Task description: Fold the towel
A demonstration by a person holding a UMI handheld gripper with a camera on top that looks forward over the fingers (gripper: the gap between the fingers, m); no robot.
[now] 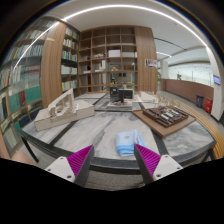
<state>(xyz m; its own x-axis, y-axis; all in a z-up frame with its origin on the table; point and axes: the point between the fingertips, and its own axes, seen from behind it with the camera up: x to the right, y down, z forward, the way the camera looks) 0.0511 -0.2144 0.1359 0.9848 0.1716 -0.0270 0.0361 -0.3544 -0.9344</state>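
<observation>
My hand-held gripper [113, 160] hangs above a white, grey-veined marble-look worktop [90, 135] in a large library-like room, its 2 fingers spread wide apart and clamped on nothing. Each finger carries a magenta pad [76, 158] on its inner face; the 2 pads face each other across an open gap.

A small pale-blue folded cloth towel [125, 145] lies flat on the worktop, just ahead of the fingers and roughly between their lines, a little nearer the right finger. It touches neither pad. Its top layer looks lighter, almost white, and sits squarely over the blue layer below.

Beyond the towel the marble surface runs on toward a low dark wooden table [166, 119] set off to the right, carrying objects too small to make out. To the left, well apart from the towel, stands a pale angular model-like structure [62, 105] on a light base; I cannot tell what it is.

At the far end of the room, tall wooden bookshelves [108, 60] rise to the ceiling, filled with books and boxes. More shelving with rows of books [25, 85] lines the left wall. A dark office chair [121, 95] sits in front of the far shelves. Curved strip lights [130, 8] cross the ceiling overhead.
</observation>
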